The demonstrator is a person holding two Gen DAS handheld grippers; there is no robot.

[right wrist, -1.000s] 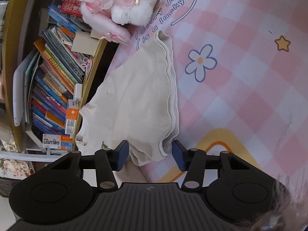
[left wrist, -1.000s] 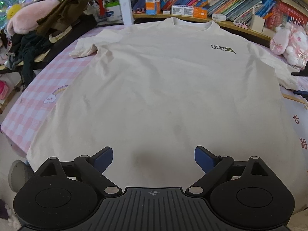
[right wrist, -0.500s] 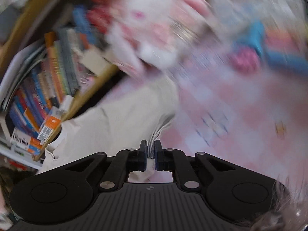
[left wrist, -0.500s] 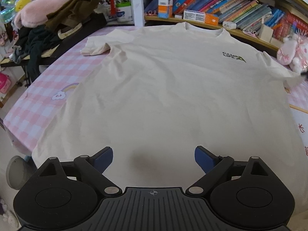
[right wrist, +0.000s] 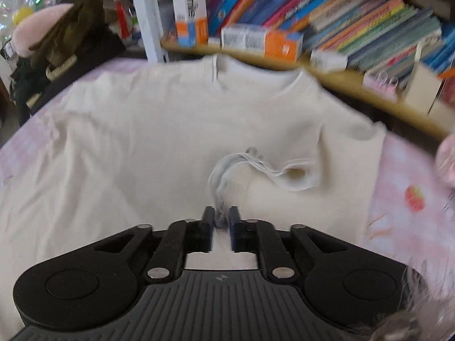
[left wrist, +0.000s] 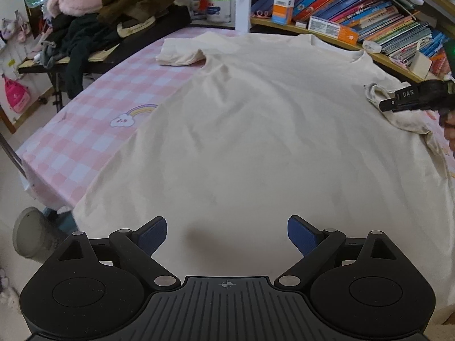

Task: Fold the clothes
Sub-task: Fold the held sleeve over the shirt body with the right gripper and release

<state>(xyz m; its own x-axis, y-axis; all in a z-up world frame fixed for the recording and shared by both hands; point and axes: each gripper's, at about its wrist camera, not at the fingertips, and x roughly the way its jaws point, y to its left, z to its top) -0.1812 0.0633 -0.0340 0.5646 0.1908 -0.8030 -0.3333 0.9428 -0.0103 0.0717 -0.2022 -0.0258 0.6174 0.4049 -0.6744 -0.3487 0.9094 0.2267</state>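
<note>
Pink-checked cloth covered the table point(left wrist: 85, 130), with a crowded bookshelf point(left wrist: 369, 17) behind it and a heap of dark clothes point(left wrist: 93, 28) off to one side. From the left wrist view, the cream T-shirt point(left wrist: 256, 130) lay spread flat ahead of the left gripper point(left wrist: 226, 234), whose fingers stood wide apart and held nothing, hovering above the hem. The shirt's long axis ran straight away from those fingers, collar point(left wrist: 338, 48) at the far end toward the shelf. One sleeve point(left wrist: 182, 54) lay bunched far beyond the left finger; beyond the right finger, the right gripper point(left wrist: 412, 99) reached in over the other sleeve.

From the right wrist view, which was somewhat blurred, the right gripper point(right wrist: 219, 221) had its fingers nearly together, pinching the edge of the right sleeve point(right wrist: 256, 167), drawn in over the chest just ahead of the fingertips. The collar point(right wrist: 256, 71) lay farther ahead.

The grip looked thin, catching only the sleeve's rim, so the cloth could slip free partway through the fold. Pulling sideways could also drag the body askew, since nothing pinned the hem.
</note>
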